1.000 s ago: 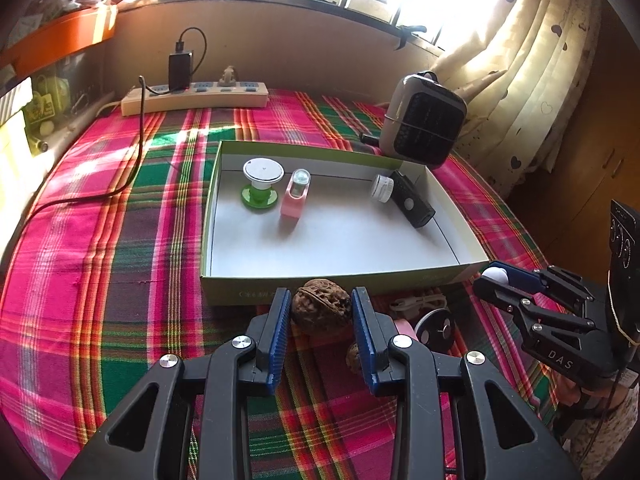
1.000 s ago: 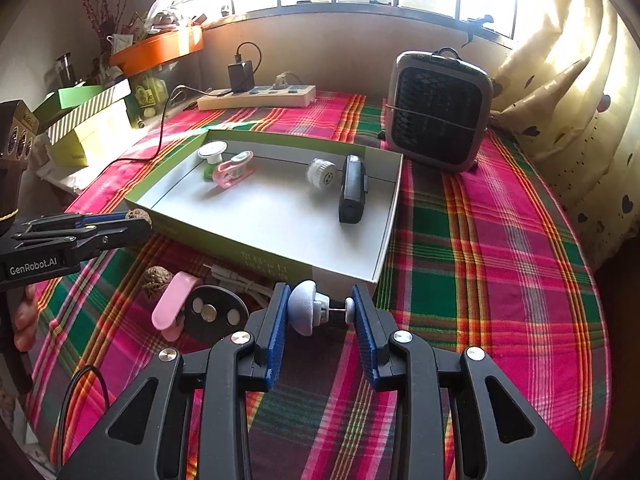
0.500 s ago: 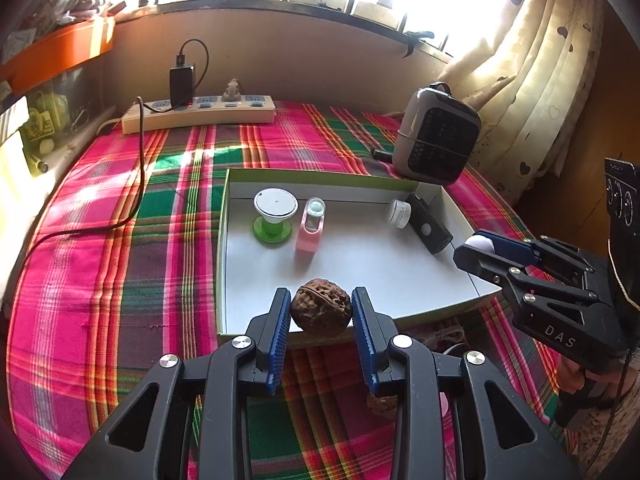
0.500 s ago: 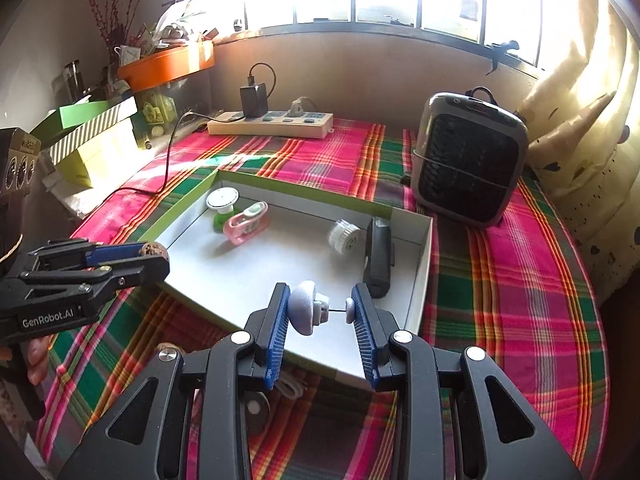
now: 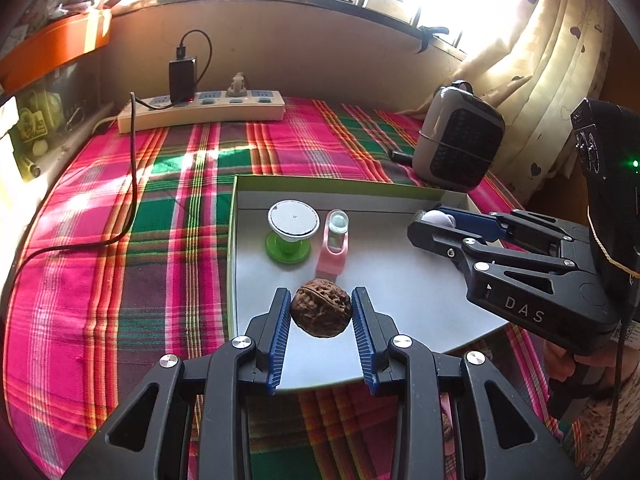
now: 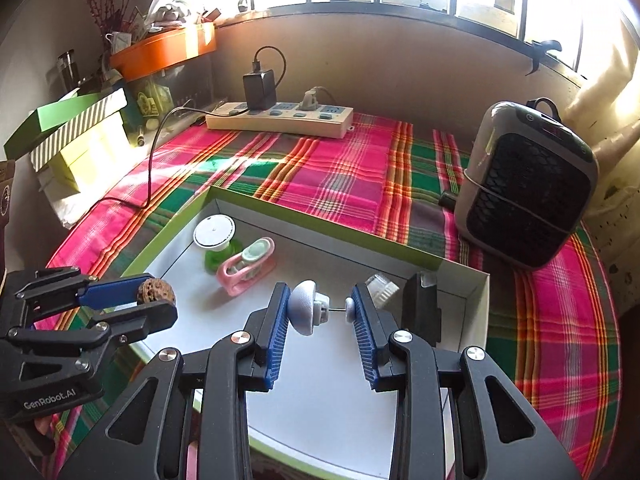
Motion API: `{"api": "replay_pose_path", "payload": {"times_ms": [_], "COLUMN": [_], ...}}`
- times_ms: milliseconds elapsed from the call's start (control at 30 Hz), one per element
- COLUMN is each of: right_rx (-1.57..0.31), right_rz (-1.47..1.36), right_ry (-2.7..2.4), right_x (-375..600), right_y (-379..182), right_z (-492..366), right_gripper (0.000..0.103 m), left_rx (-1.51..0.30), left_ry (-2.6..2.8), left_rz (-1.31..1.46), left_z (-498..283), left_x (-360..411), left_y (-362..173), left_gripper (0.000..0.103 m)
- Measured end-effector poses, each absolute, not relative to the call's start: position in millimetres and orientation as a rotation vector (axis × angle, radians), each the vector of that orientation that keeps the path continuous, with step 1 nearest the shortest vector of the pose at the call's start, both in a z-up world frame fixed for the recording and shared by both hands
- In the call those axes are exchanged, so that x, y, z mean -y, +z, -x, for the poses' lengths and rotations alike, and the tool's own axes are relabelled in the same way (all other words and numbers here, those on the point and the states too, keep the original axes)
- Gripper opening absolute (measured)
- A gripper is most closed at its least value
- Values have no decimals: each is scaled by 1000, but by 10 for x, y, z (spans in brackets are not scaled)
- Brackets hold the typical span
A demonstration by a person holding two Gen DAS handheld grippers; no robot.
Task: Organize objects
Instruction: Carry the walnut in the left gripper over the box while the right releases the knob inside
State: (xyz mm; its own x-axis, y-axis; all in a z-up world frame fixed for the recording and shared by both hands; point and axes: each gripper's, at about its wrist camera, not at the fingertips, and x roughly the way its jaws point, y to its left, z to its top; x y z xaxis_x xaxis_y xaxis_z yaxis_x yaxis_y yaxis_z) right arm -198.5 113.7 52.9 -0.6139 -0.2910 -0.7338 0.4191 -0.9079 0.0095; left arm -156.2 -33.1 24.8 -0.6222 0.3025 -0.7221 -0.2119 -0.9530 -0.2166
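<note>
My left gripper [image 5: 321, 314] is shut on a brown walnut [image 5: 321, 313] and hangs over the near left part of the shallow green-walled box [image 5: 232, 216]. In the right wrist view the same gripper [image 6: 160, 300] and walnut [image 6: 156, 291] show at the left. My right gripper [image 6: 320, 311] is shut on a small white knob with a thin pin [image 6: 308, 308], over the middle of the box [image 6: 320, 228]. Inside the box stand a green-and-white round piece [image 5: 292, 228], a pink clip [image 5: 334, 246], a small white ribbed cap [image 6: 382, 286] and a black block [image 6: 422, 306].
A grey heater [image 6: 528, 188] stands on the plaid cloth to the right of the box. A power strip with a charger [image 5: 200, 110] lies at the back under the window. Boxes [image 6: 76, 140] are stacked at the far left. A curtain [image 5: 552, 52] hangs at the right.
Both grippers have moved forward from the near side of the box to over its inside, each keeping its object. The right gripper travelled farther.
</note>
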Motion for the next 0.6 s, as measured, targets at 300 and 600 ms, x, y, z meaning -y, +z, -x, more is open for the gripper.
{"api": "replay_pose_path", "payload": {"times_ms": [300, 600], "right_rx": [-271, -314], "right_rz": [-1146, -1196], "right_ry": [-2481, -2472], "right_x": [-936, -835], "right_y": [437, 334], "right_z": [2263, 2410], "right_gripper": [33, 33], "left_rx": [147, 108], "left_ry": [2594, 2595], "left_rz": [1193, 1193], "left_z": [1693, 1729], "left_x": [338, 307], "left_y": [180, 170], "left_gripper": [29, 29]}}
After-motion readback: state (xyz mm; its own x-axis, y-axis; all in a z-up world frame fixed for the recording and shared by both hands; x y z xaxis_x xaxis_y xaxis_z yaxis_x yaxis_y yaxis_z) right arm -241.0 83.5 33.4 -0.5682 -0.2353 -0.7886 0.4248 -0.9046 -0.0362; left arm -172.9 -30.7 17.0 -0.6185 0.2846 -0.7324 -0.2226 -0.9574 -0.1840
